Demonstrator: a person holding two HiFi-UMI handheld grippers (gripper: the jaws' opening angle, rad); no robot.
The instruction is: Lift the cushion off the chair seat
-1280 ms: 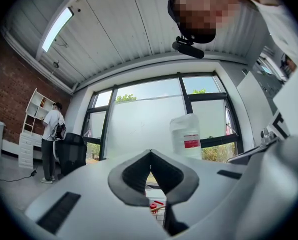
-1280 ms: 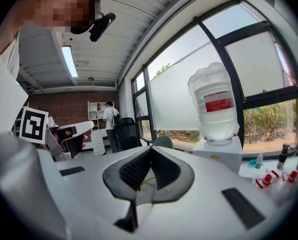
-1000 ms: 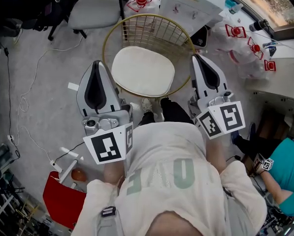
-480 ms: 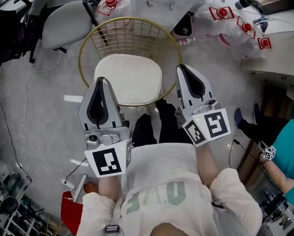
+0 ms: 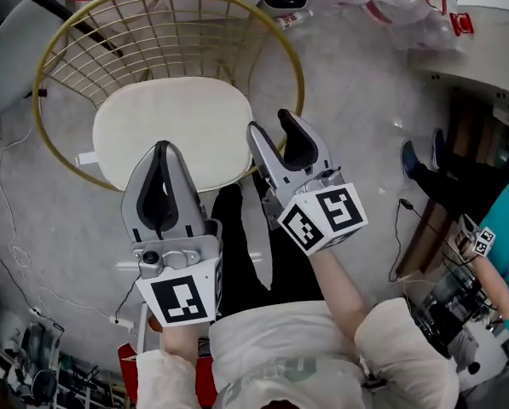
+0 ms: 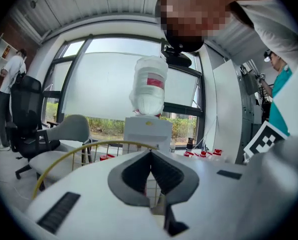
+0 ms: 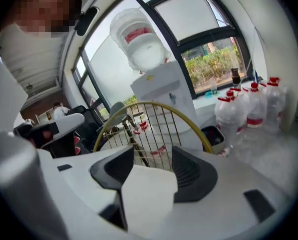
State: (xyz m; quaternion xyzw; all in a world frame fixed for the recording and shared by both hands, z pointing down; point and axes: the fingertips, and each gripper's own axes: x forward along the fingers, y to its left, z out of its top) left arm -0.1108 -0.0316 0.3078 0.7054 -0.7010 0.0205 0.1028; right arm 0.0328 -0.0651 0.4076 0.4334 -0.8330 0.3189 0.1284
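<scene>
A cream cushion (image 5: 173,126) lies on the seat of a gold wire chair (image 5: 281,37). My left gripper (image 5: 160,150) hovers over the cushion's front edge with its jaws shut and nothing between them; in the left gripper view (image 6: 151,153) the pads meet at the tip. My right gripper (image 5: 277,131) is at the cushion's front right corner. Its jaws are opening. In the right gripper view (image 7: 152,154) the cushion (image 7: 149,189) shows in the gap between them, and the pads do not press on it.
A water dispenser (image 6: 148,129) with a bottle on top stands behind the chair, and water jugs (image 7: 253,109) sit on the floor to its right. A grey chair (image 6: 59,144) stands to the left. Cables (image 5: 15,228) trail on the floor. Another person (image 5: 501,245) is at the right.
Both grippers have come down toward the chair, which now fills more of the head view. The right gripper's jaws, shut before, now stand apart.
</scene>
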